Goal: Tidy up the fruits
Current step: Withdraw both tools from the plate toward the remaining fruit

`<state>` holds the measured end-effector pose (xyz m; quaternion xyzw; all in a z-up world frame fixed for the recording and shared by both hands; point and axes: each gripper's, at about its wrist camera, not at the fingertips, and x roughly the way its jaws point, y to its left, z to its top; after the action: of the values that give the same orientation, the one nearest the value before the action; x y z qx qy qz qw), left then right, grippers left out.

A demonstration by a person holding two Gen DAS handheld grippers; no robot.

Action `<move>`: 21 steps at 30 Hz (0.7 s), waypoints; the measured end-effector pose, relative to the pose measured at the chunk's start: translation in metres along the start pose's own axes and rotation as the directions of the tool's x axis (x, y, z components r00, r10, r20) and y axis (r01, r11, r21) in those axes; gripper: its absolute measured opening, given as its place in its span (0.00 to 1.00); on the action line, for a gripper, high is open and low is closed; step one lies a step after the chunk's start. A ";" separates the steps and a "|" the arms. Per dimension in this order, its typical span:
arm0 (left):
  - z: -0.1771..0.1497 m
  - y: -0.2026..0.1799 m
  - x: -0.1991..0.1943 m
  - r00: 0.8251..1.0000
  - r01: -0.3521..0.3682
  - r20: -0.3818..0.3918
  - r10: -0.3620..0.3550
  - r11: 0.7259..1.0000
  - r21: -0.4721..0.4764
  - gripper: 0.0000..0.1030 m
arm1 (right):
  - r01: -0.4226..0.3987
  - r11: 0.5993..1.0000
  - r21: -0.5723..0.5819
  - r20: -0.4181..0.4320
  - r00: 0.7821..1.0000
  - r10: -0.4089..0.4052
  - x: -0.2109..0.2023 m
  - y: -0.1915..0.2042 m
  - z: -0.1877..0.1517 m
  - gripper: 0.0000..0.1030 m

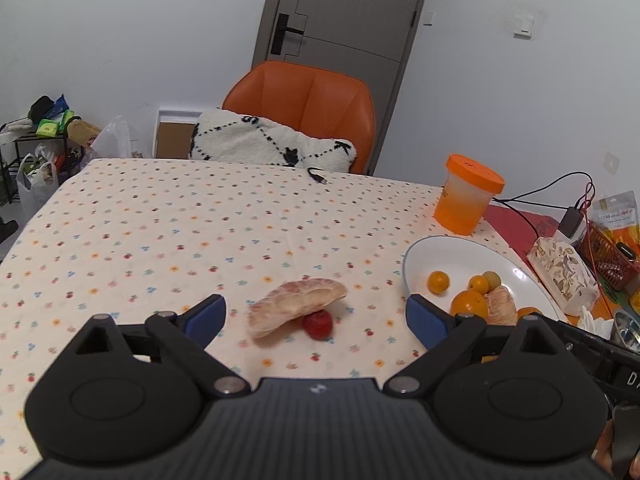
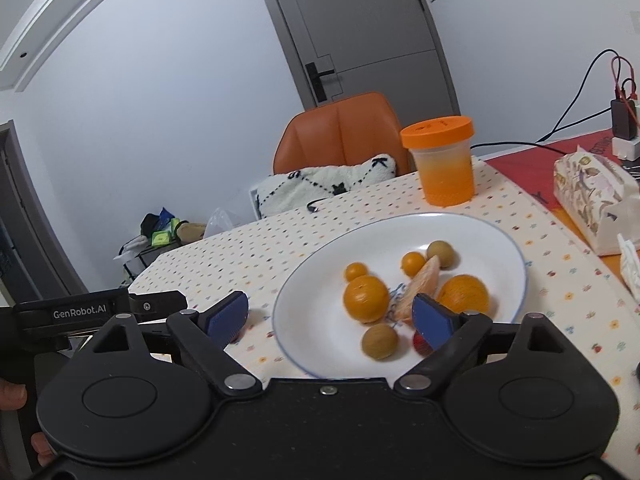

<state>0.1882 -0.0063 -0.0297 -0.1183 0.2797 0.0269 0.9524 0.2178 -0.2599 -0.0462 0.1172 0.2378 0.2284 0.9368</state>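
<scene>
Pomelo segment (image 1: 296, 304) on the tablecloth (image 1: 160, 232), berry (image 1: 317, 323) touching it (plate (image 1: 460, 252) right, cup (image 1: 466, 196) behind)

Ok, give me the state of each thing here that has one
left hand-held gripper: open, empty
right hand-held gripper: open, empty
orange-lidded cup: lid on, upright
door: shut
pomelo segment: peeled, on the cloth
plate: holding fruit

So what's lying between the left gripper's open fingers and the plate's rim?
Only bare tablecloth separates the pomelo segment from the plate, seen in the left wrist view.
</scene>
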 end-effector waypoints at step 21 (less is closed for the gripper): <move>-0.020 0.049 -0.038 0.999 -0.041 0.003 0.041 0.999 -0.007 0.93 | -0.078 0.995 -0.070 -0.065 0.995 0.073 0.002 0.051 -0.027 0.79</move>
<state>0.1399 0.0372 -0.0357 -0.1160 0.2805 0.0475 0.9516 0.1874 -0.2118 -0.0533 0.0849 0.2537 0.2756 0.9233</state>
